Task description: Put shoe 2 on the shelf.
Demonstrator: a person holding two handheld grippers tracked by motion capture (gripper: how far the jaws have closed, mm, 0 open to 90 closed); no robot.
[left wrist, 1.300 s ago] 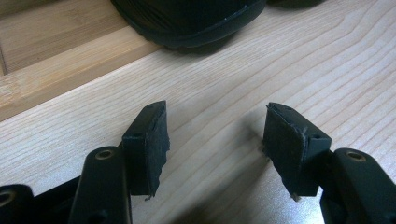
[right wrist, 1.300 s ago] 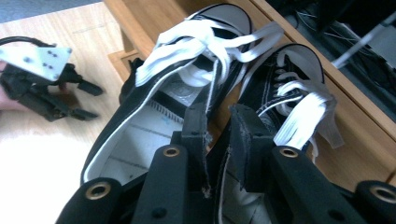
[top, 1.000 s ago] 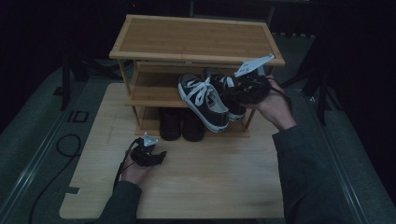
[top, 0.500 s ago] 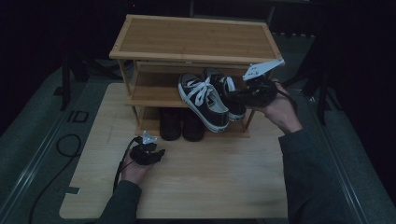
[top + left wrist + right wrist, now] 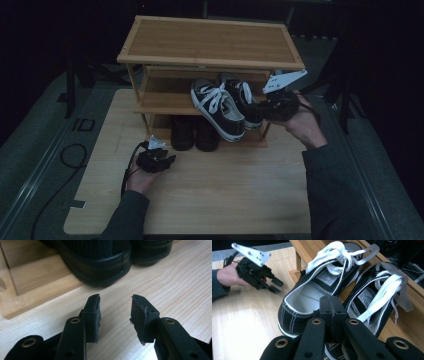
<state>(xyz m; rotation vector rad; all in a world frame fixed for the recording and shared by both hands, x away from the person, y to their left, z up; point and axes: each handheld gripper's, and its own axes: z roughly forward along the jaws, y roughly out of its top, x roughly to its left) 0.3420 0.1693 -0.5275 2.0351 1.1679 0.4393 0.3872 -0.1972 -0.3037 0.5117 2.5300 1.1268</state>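
Sneakers on rack shelf, black shoes below, table

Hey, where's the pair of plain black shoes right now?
In the high view, the black shoes sit on the rack's bottom shelf, below the laced sneakers, just ahead of the left gripper.

High view looking down on table and shoe rack, gripper views close, low, sharing the rack's shoes
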